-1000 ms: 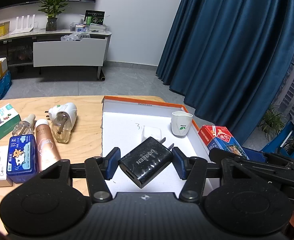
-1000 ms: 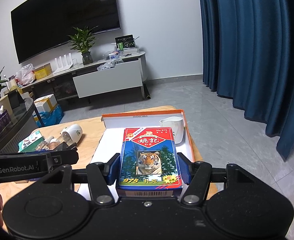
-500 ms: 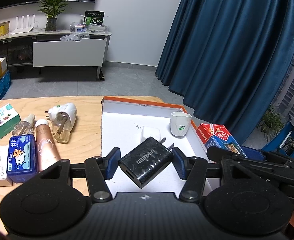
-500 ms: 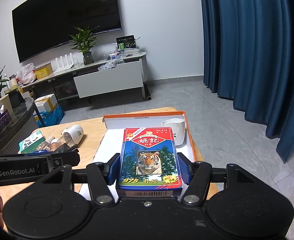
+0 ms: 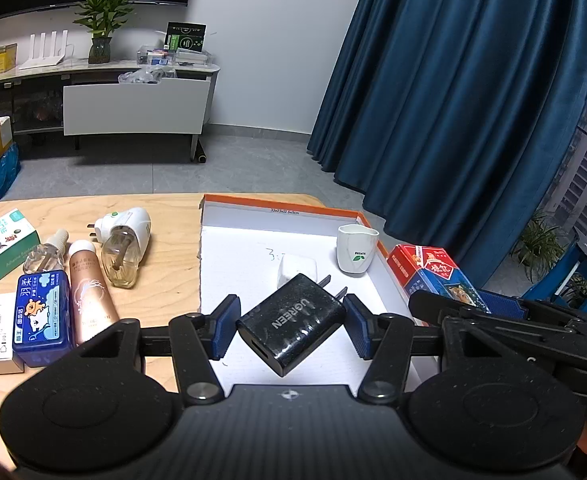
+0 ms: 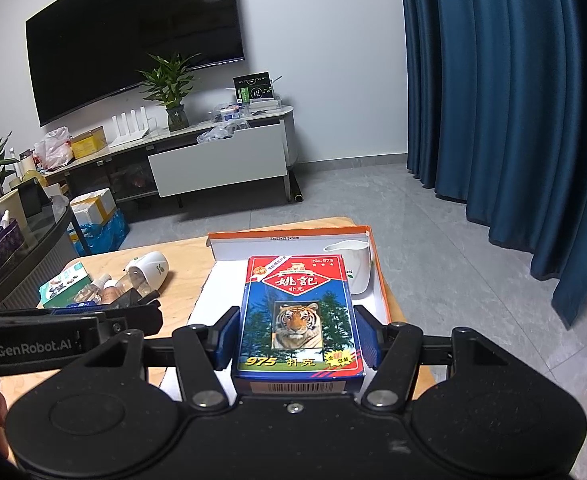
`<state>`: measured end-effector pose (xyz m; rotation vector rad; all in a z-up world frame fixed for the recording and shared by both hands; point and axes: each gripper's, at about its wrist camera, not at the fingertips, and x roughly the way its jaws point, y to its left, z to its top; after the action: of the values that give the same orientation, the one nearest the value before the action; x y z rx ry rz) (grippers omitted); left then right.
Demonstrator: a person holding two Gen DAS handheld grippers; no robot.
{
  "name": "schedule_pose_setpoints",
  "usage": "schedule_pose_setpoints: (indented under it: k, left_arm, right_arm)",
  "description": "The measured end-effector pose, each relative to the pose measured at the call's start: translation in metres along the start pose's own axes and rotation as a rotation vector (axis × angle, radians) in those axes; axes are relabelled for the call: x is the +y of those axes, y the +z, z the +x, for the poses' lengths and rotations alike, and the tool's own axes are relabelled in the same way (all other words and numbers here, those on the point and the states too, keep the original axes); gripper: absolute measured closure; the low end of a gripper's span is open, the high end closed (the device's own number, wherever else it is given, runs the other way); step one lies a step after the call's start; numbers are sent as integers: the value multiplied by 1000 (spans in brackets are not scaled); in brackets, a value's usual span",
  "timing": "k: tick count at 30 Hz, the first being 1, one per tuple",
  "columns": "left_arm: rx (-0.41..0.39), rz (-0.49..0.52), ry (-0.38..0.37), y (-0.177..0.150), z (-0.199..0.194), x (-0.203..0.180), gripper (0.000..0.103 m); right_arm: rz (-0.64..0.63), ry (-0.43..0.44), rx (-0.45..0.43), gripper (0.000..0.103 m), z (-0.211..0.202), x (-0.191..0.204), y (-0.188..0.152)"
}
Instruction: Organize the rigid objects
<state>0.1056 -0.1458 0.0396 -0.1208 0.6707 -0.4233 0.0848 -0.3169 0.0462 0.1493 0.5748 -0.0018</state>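
Nothing moved; charger (image 5: 291, 323) clamped between left tool (image 5: 291, 326) pads.

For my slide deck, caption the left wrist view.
Left claw grips a black charger over the white tray holding a cup.

The tabletop (image 5: 165, 216) is pale wood with a smooth, faintly grained finish. On it the tray (image 5: 277, 212) looks like cardboard, matt white inside with an orange edge. The charger (image 5: 293, 324) is black plastic, glossy but speckled with dust. The cup (image 5: 356, 249) is smooth, shiny white, ceramic by the look of it. The card box (image 6: 299, 312) is printed cardboard with a slight sheen. Both the left claw (image 5: 289, 326) and right claw (image 6: 297, 338) are matt black plastic with ribbed blue pads (image 5: 226, 326). The curtain (image 5: 473, 100) is heavy blue cloth, softly lustrous. The floor (image 6: 433, 248) is smooth grey tile.
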Motion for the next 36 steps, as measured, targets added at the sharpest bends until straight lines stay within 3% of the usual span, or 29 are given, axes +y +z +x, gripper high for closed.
schedule_pose_setpoints:
  k: [36]
  left_arm:
    - [1, -13, -3, -1, -3, 1, 46]
  right_arm:
    - [-6, 0, 2, 32, -3, 0, 0]
